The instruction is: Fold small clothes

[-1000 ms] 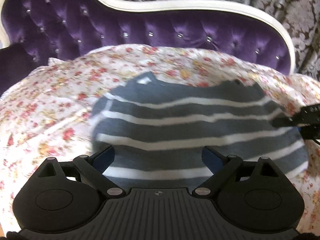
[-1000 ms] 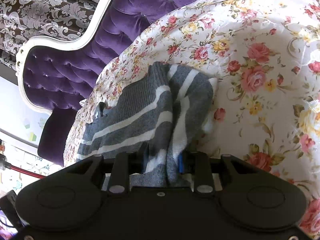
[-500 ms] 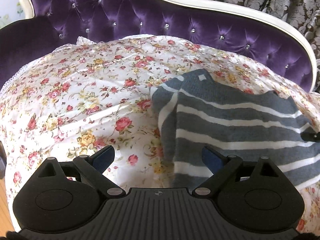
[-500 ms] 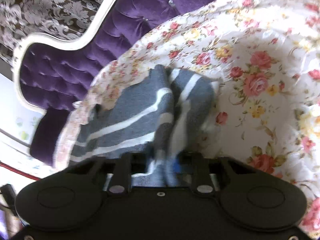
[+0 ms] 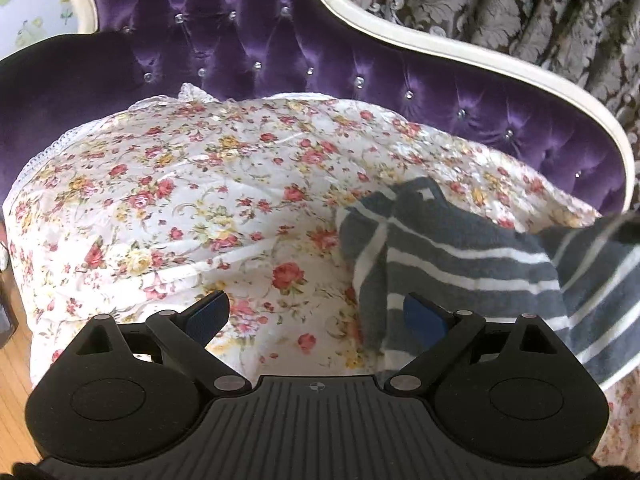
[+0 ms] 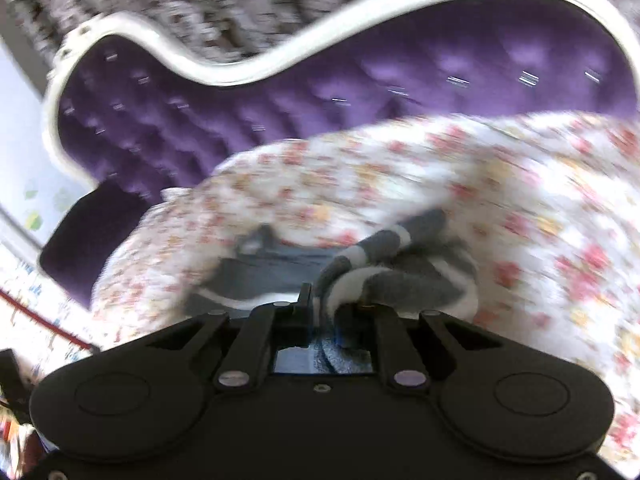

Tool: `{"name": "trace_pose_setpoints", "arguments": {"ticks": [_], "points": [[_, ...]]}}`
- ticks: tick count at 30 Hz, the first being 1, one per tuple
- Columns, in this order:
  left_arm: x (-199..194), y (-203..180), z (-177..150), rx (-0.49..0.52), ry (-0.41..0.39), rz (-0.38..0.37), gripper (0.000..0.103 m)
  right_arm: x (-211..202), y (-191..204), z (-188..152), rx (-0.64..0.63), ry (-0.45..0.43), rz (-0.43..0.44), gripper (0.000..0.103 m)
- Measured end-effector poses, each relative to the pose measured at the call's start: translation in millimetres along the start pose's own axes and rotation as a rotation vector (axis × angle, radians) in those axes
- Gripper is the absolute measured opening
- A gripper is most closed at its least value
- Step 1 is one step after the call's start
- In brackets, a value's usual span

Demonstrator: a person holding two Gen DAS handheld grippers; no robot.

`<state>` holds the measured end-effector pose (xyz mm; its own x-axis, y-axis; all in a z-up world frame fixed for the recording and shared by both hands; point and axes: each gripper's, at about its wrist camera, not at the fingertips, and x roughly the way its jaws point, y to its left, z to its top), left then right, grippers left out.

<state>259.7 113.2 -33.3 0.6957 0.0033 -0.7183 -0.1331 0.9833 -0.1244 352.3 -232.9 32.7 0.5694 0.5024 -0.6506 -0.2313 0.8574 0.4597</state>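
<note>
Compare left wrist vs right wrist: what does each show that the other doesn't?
Left wrist only: the left hand-held gripper, jaws wide open over bare floral sheet, holding nothing; wood floor at the lower left; a sharp image.

Right wrist only: the right hand-held gripper shut on a bunched edge of the striped grey garment; a red cable at the left; heavy motion blur.

Both: the garment on the floral sheet, the purple tufted headboard with its white frame, and patterned wallpaper.

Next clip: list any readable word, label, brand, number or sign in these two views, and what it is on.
None can be read.
striped garment: small white tag near its top edge, too small to tell whether it has print.
left gripper: round mark on its body, no letters.
Right wrist view: motion-blurred.
</note>
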Motion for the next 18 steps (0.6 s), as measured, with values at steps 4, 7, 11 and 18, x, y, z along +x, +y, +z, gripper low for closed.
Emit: {"name": "trace_pose_setpoints", "arguments": {"ticks": [4, 7, 11, 18], "points": [[-4.7, 11.7, 1.2, -0.017, -0.003, 0.010, 0.095, 34.4, 50.2, 5.2, -0.057, 0.036, 0.043, 0.017], [-7.1, 21.0, 2.8, -0.031, -0.005, 0.028, 0.095, 66.5, 78.6, -0.8, -0.074, 0.080, 0.071, 0.017], [-8.6, 32.2, 4.3, -0.056, -0.001, 0.039, 0.095, 104.3, 111.1, -16.7, -0.118, 0.137, 0.065, 0.017], [-11.1, 41.8, 5.0, -0.069, 0.004, 0.054, 0.095, 145.3, 122.1, -36.6, -0.110, 0.221, 0.099, 0.033]]}}
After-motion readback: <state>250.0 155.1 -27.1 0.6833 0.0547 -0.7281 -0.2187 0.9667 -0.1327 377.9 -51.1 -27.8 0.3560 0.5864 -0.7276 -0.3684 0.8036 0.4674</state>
